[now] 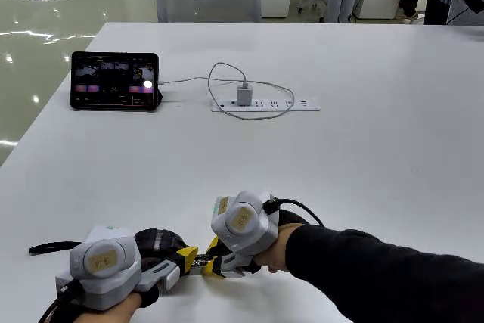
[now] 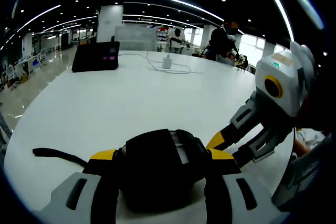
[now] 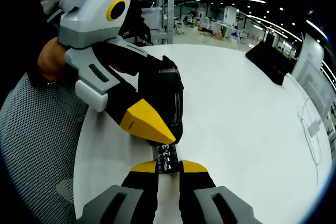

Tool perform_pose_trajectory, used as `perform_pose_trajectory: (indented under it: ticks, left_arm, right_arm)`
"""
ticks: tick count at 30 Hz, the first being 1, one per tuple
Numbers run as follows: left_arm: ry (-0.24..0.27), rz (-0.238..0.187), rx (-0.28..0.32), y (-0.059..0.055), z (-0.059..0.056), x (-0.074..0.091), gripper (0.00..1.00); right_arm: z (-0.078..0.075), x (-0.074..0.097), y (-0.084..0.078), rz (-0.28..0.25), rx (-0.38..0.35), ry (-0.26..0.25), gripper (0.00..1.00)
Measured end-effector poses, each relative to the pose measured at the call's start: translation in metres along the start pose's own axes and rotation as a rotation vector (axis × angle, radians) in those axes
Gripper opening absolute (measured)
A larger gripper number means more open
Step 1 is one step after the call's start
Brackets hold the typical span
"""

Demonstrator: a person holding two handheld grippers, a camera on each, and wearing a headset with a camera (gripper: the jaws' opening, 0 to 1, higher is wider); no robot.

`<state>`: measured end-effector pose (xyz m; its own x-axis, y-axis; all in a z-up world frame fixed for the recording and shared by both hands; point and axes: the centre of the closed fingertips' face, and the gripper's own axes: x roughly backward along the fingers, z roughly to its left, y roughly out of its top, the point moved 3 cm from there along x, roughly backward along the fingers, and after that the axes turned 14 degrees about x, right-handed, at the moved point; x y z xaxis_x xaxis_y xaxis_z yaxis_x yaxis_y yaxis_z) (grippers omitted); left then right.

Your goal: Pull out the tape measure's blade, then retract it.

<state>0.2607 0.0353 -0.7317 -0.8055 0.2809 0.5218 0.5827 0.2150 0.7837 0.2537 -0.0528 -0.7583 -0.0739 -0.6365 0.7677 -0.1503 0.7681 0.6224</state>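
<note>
Head view: my left tongs (image 1: 184, 257) sit low on the white bench (image 1: 363, 156), clenched on the black tape measure (image 1: 157, 242). My right tongs (image 1: 212, 264) meet them tip to tip; what they pinch is too small to tell from here. A tablet (image 1: 114, 80) and a power strip (image 1: 265, 104) lie far back.

Left gripper view: the tape measure sits squeezed between my jaws, its strap (image 2: 55, 154) trailing left on the bench.

Right gripper view: my right tongs grasp the blade (image 3: 166, 156), a short numbered stretch drawn out of the tape measure.
</note>
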Motion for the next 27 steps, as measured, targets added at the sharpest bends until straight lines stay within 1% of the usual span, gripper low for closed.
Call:
perform_pose_trajectory:
  ticks: [18,27]
  left_arm:
    - [-0.001,0.0,0.002,0.0,0.0,0.001,0.62]
    - [-0.001,0.0,0.003,0.0,0.0,0.0,0.62]
  right_arm:
    - [-0.001,-0.008,0.009,-0.018,0.008,-0.004,0.11]
    - [-0.001,-0.01,0.012,-0.029,-0.001,-0.006,0.11]
